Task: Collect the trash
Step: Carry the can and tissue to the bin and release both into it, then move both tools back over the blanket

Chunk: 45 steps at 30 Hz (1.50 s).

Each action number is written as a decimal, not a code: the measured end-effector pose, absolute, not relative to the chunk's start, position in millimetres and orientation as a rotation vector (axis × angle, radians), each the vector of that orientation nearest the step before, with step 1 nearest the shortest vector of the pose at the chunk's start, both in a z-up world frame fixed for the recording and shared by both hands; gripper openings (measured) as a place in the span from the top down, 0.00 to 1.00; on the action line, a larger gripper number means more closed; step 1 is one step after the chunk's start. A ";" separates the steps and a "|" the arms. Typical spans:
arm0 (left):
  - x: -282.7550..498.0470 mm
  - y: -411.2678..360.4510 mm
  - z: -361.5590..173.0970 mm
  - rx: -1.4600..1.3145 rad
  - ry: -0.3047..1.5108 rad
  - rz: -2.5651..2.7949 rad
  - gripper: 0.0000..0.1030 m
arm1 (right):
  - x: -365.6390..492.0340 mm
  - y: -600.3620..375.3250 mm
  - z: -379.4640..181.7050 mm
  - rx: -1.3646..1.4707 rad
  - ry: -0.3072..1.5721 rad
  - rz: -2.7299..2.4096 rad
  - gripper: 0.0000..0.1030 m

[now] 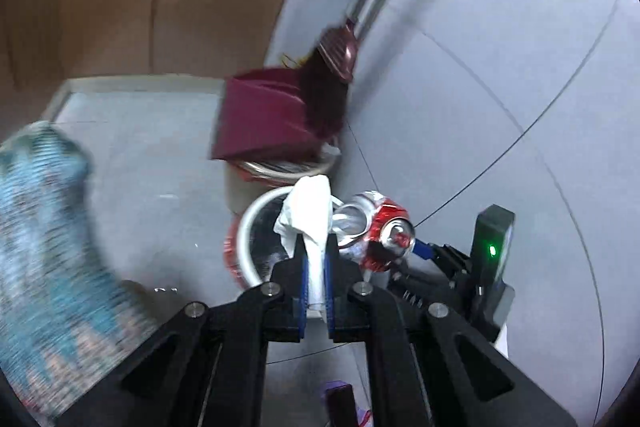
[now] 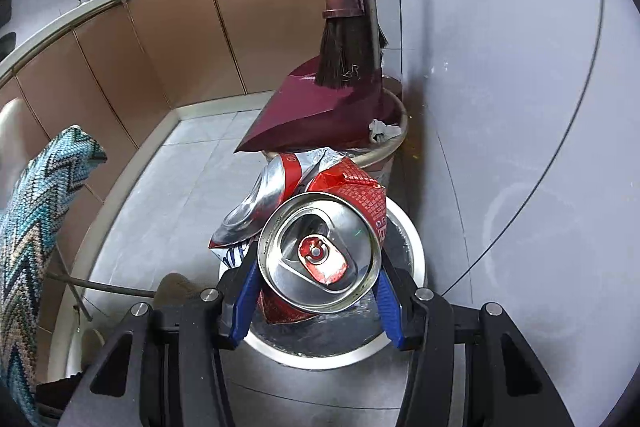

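We see pale floor tiles (image 2: 192, 163) spreading ahead and to the left of both tools, bounded by a run of copper-brown cabinet doors (image 2: 160, 39). To the left of the left hand-held gripper (image 1: 317, 267) hangs a blue zigzag-knit cloth (image 2: 36, 227), blurred in the left wrist view. Farther ahead stands a tall bin (image 2: 394, 139) against the wall, with a maroon dustpan (image 2: 320, 115) propped on its rim and a dark-bristled broom (image 2: 346, 55) standing upright behind the dustpan.

Directly below and just ahead of both tools sits a round silver-rimmed bin (image 2: 412, 251) with a dark liner.

Our right hand-held gripper (image 2: 316, 291) is clamped on a crushed red can (image 2: 320, 247), its blue pads pressing either side just below the lid, with the pull-tab end facing the camera. A second flattened silver-and-red can (image 2: 260, 203) lies touching it on the far left side, over the bin's edge; we cannot tell whether it is also gripped.

Our left hand-held gripper is closed narrowly on a crumpled white tissue (image 1: 308, 215), which sticks up between the blue pads, above the silver-rimmed bin and just left of the cans.
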<state>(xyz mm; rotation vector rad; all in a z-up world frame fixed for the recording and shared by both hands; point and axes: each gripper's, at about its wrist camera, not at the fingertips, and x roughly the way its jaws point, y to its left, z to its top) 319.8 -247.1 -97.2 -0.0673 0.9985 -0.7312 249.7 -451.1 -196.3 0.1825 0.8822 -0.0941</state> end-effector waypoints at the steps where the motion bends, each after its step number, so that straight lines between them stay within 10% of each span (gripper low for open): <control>1: 324.4 -259.3 -105.3 -0.063 1.017 -0.736 0.93 | 251.8 -451.2 -197.2 0.170 0.887 -0.096 0.53; 5: 343.6 -298.0 -130.5 -0.045 1.059 -0.730 0.89 | 260.5 -451.8 -202.2 0.130 0.911 -0.110 0.52; 10: 360.0 -315.6 -152.4 -0.073 1.093 -0.728 0.56 | 267.3 -458.3 -206.6 0.101 0.925 -0.146 0.38; 45: 148.2 -26.4 -11.0 -0.130 0.716 -0.429 0.46 | 130.3 -284.1 -27.8 0.028 0.631 0.176 0.38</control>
